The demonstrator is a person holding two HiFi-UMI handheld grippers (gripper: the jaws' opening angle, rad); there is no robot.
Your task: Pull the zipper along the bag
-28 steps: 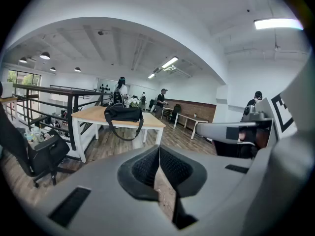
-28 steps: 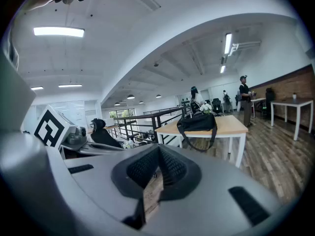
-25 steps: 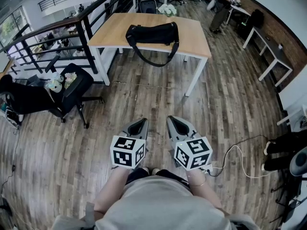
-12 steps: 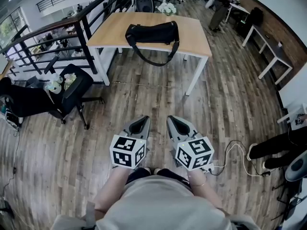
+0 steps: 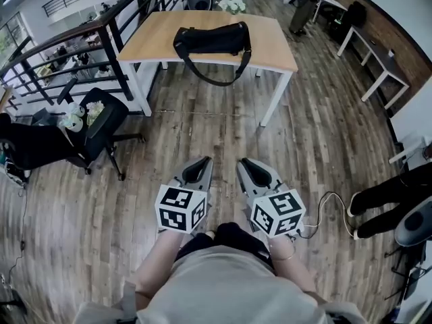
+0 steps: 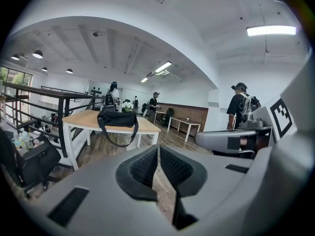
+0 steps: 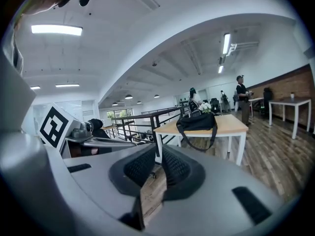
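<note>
Right gripper (image 5: 247, 163) jaws just easing apart, holding nothing. Left gripper (image 5: 200, 162) sitting closed, empty. Black bag (image 5: 211, 40) lying on table (image 5: 277, 52), well ahead of both claws, drifting slightly up-frame since earlier.

left claw (image 5: 200, 163): jaws together, nothing in them. right claw (image 5: 248, 163): just beside the left one and parallel, jaws have just been opening, narrow gap, nothing between. Both are held low ahead of the torso, noses slightly down. forearms (image 5: 159, 262) bare, elbows tucked in.
</note>
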